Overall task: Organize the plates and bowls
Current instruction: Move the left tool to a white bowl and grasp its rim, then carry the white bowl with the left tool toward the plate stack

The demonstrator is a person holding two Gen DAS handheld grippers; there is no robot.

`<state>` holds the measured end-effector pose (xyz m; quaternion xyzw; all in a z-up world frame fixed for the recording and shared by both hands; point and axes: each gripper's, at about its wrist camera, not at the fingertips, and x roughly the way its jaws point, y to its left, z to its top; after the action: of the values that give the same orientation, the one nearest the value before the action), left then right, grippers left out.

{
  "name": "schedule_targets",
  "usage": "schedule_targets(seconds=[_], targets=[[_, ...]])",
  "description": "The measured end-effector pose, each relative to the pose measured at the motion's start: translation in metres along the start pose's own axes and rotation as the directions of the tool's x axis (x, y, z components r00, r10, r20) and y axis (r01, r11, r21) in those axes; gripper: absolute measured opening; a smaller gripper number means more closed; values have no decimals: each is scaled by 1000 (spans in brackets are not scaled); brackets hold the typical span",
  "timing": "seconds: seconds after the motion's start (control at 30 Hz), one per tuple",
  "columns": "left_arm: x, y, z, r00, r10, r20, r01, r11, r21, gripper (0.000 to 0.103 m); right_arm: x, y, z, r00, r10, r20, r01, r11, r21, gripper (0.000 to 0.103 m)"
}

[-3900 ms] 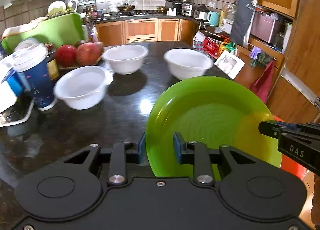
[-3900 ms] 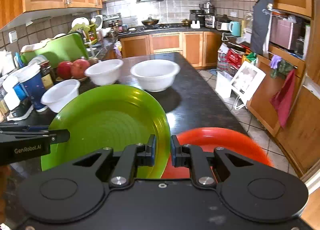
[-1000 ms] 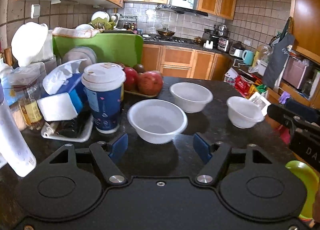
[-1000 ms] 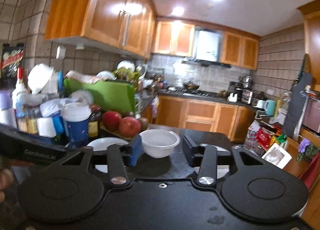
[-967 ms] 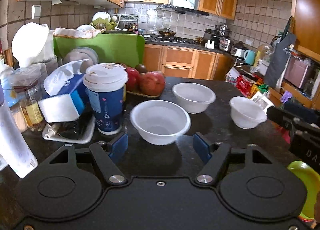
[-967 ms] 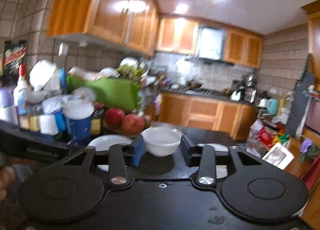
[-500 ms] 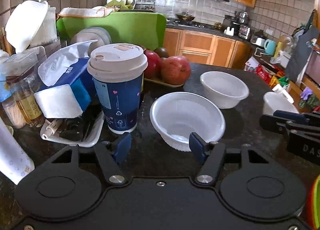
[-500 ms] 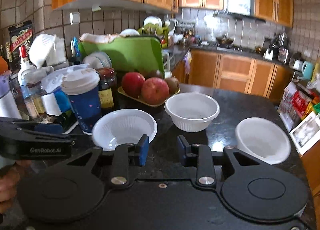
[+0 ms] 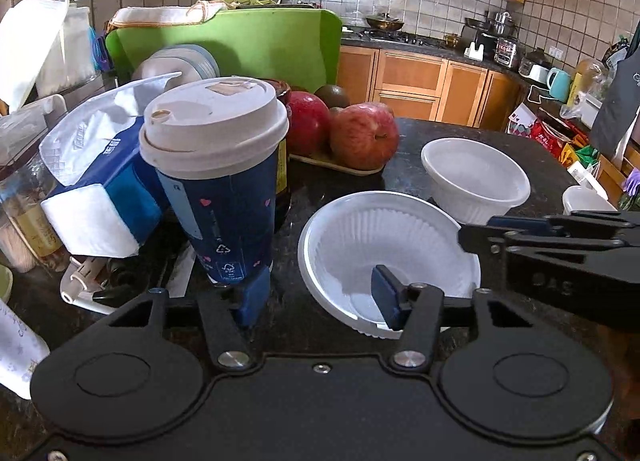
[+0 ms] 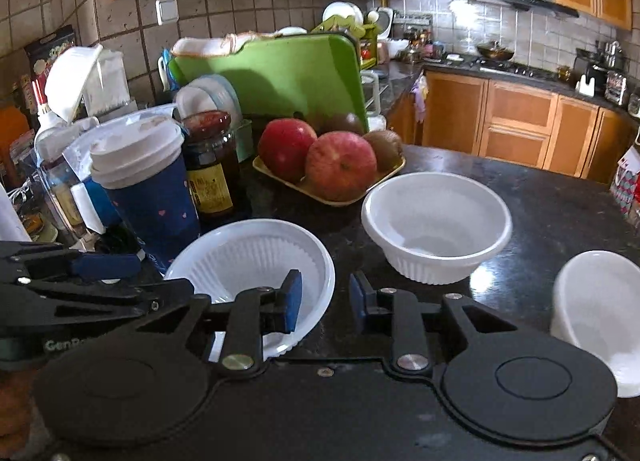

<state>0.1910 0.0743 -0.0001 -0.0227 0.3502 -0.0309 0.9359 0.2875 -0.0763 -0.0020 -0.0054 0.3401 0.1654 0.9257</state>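
Three white plastic bowls stand on the black counter. The nearest ribbed bowl (image 9: 384, 245) also shows in the right wrist view (image 10: 256, 257). My left gripper (image 9: 320, 297) is open and straddles its left rim: one finger inside, one outside by the cup. My right gripper (image 10: 320, 299) is open and straddles its right rim. A second bowl (image 9: 474, 177) sits behind it, also in the right wrist view (image 10: 436, 221). A third bowl (image 10: 600, 317) is at the right, its edge in the left wrist view (image 9: 586, 201).
A blue paper cup with a white lid (image 9: 216, 177) stands right beside the near bowl, with a tissue pack (image 9: 96, 181) and a jar (image 10: 210, 161) nearby. A tray of apples (image 10: 332, 169) sits behind. A green board (image 9: 240, 45) leans at the back.
Both grippers have moved forward and down to the nearest white bowl, and their fingers now straddle its rim from either side. The green plate held earlier is out of view.
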Motion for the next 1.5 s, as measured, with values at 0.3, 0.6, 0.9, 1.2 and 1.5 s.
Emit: schedule_targets(seconds=[0.3,0.6,0.9,1.2,1.5], targets=[[18,-4,3,999,6,-46,-6,1000,9,52,20,-1,-2,999,8,-39,-8,1000,-8,20],[30,-8,1,996,-31,-83,33,999,29,38,13,3,-8,998,-26,-48,25,1000,-13,13],[-3,-15,-5,990,-107,-92,111,993,46,38,-35,5,-21,997,-48,-66,51,998,38,14],[-45,-24,-27,965,-220,-146,228,973,42,38,-104,7,-61,990,-63,-124,83,983,164,14],[-74,-42,-62,949,-257,-185,274,959,71,38,-161,19,-104,987,-107,-117,126,976,176,14]])
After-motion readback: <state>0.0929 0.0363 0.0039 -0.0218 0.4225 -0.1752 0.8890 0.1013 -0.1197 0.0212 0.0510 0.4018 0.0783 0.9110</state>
